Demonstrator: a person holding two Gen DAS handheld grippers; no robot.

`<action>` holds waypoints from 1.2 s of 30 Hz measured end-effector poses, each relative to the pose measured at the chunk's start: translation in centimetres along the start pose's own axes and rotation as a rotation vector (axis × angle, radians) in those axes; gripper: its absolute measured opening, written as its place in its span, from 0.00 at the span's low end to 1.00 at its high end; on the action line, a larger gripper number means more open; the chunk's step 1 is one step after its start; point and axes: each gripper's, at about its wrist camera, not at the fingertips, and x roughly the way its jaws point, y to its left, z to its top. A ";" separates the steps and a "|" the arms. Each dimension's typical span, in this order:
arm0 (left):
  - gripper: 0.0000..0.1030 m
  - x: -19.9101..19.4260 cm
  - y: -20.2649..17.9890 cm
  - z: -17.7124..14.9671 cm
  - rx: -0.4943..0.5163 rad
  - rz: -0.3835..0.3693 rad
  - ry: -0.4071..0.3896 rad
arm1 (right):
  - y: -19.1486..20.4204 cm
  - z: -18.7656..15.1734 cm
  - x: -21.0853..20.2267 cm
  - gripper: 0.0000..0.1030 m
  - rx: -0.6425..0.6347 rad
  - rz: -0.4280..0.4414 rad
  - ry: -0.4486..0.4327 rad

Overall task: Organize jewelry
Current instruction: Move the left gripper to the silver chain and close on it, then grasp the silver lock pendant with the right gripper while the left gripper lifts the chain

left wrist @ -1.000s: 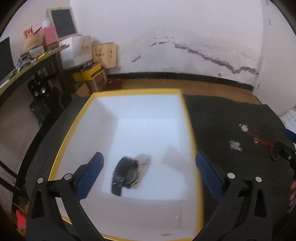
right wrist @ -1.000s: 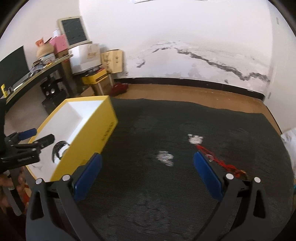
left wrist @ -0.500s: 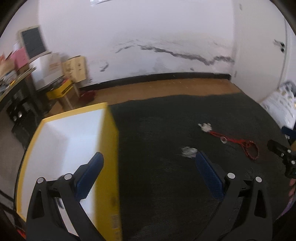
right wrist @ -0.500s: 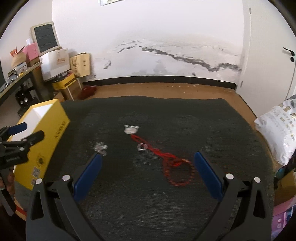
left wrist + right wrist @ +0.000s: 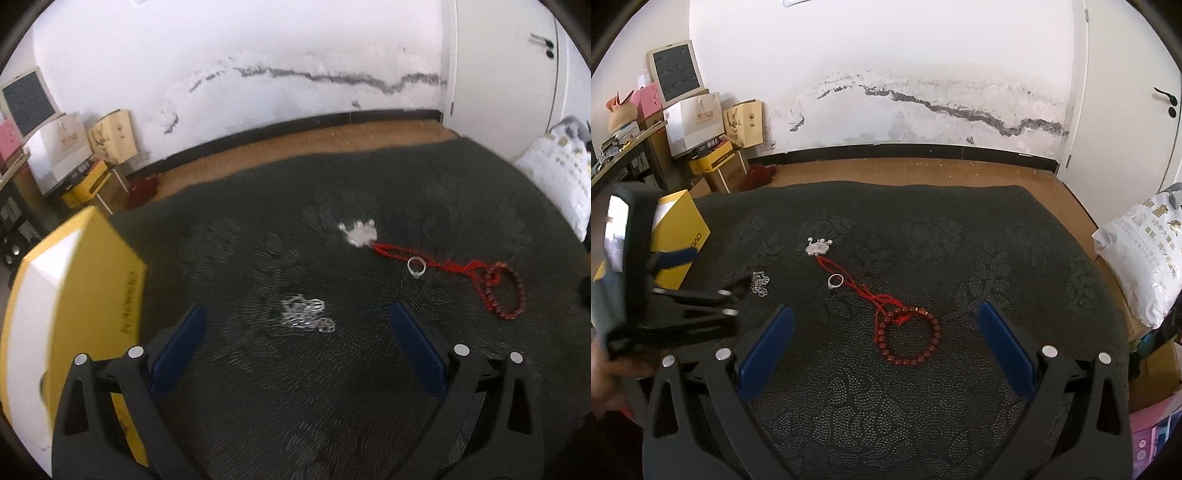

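The left gripper, jaws apart and empty, pointed at the silver chain lying just ahead between its fingers.

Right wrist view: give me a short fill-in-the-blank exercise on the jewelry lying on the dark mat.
1. The bead bracelet is ____ in colour.
2. The silver ring lies beside the red ____.
3. The box at the mat's left edge is ____ outside.
4. Both the left tool and the right tool have their jaws ____.

Missing words: red; cord; yellow; open
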 end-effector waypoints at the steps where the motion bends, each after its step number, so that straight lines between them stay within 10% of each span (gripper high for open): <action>1: 0.94 1.1 -0.2 -0.1 0.001 0.008 0.024 | -0.3 0.0 -0.1 0.93 0.001 0.001 -0.003; 9: 0.81 5.2 0.3 -1.6 -0.061 -0.016 0.078 | -1.8 0.4 -0.3 0.93 0.040 0.015 -0.011; 14: 0.37 4.9 -0.1 -1.7 -0.046 -0.087 0.037 | -1.9 0.6 -0.5 0.93 0.046 0.032 -0.012; 19: 0.12 5.0 -0.6 -1.5 -0.028 -0.075 0.023 | -2.0 0.4 -0.5 0.93 0.040 0.033 -0.010; 36: 0.09 -5.6 3.0 0.7 -0.062 -0.077 -0.050 | 2.0 -0.4 6.4 0.93 -0.044 0.076 0.145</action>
